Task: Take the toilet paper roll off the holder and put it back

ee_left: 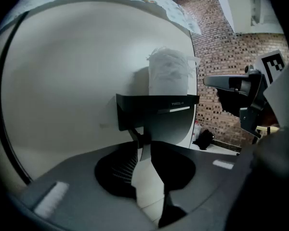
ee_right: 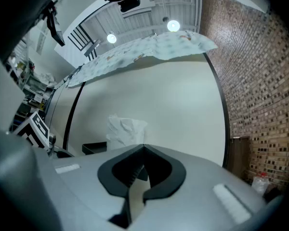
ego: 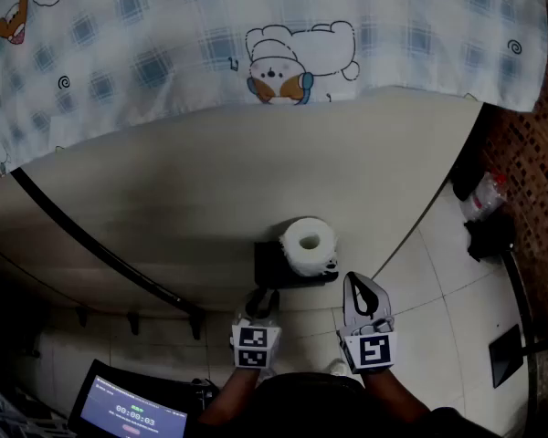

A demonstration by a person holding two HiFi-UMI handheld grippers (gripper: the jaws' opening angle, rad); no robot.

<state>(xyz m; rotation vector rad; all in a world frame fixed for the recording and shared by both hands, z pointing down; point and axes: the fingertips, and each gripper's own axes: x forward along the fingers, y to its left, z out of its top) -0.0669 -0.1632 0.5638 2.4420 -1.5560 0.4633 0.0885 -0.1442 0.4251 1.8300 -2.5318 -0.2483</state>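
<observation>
I judged nothing begun: roll [ego: 309, 243] sat on holder [ego: 270, 268]. My left gripper [ego: 262, 297] and right gripper [ego: 358, 290] were clenched empty; one needed opening first.

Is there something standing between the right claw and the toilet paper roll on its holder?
Nothing visible does. The toilet paper roll stands on the black holder at the wall, and the right claw is near it with only open air between. Its jaws are together and hold nothing.

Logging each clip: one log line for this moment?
toilet paper roll: on holder | left gripper: shut, empty | right gripper: shut, empty
</observation>
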